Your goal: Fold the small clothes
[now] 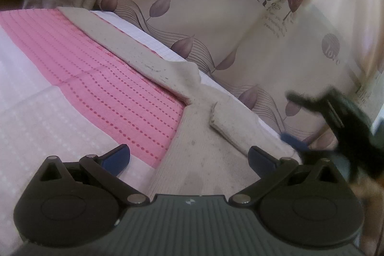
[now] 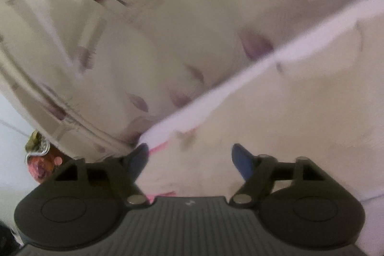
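The blue-padded fingers (image 1: 120, 155) of the left gripper (image 1: 189, 157) stand spread wide, with nothing between them. Below the gap lies a small beige knitted garment (image 1: 199, 160), flat on the surface, its fabric specked with dark lint. One pad hangs over the pale cloth beside the garment's edge, the other over the garment near a rolled beige fold (image 1: 230, 128). I cannot tell whether either pad touches the fabric.

The garment reaches away from this gripper in a long beige strip (image 1: 134, 49) along the far edge of the surface, with one corner turned up midway. It lies on a pink cloth with rows of red dotted lines (image 1: 100, 78), which in turn rests on a white textured sheet (image 1: 36, 126). Behind hangs a cream curtain printed with mauve leaves and the word "love" (image 1: 216, 11).

The right gripper (image 2: 189, 157), seen from its own camera, also has its blue fingers (image 2: 242, 160) apart, holding nothing. This view is heavily blurred. A broad pale beige surface (image 2: 276, 136), apparently the same garment, fills the space beneath and beyond the fingers. A white strip (image 2: 264, 61) runs diagonally past the left finger, with a trace of pink at its near end. From the left camera the right gripper (image 1: 312, 136) shows as a dark smear at the garment's right end.
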Action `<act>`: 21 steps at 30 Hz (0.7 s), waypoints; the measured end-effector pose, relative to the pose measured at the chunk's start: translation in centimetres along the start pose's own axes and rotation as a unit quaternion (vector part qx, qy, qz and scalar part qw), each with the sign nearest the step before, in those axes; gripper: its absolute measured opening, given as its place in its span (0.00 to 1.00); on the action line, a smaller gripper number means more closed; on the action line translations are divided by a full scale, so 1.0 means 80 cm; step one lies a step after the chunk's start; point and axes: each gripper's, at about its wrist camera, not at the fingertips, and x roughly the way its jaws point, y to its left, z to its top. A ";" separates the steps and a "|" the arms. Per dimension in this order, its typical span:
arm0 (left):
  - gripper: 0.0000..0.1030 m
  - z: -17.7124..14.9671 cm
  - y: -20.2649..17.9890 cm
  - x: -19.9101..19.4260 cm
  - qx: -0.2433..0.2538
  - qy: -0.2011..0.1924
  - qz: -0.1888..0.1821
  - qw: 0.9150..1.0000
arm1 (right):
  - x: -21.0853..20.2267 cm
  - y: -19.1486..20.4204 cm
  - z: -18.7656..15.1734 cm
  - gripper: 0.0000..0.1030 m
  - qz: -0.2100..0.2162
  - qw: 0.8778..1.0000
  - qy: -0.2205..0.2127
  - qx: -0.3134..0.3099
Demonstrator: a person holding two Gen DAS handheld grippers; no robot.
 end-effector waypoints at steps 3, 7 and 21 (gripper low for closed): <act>1.00 0.002 0.002 0.000 -0.003 0.003 -0.007 1.000 | -0.037 -0.004 -0.017 0.75 -0.034 0.998 0.006 -0.058; 1.00 0.022 0.010 -0.013 0.014 0.003 -0.037 0.999 | -0.074 0.003 -0.060 0.75 -0.119 0.975 0.005 -0.186; 0.74 0.264 0.203 0.033 -0.095 -0.006 0.068 0.993 | -0.099 -0.002 -0.125 0.79 -0.221 0.915 0.015 -0.337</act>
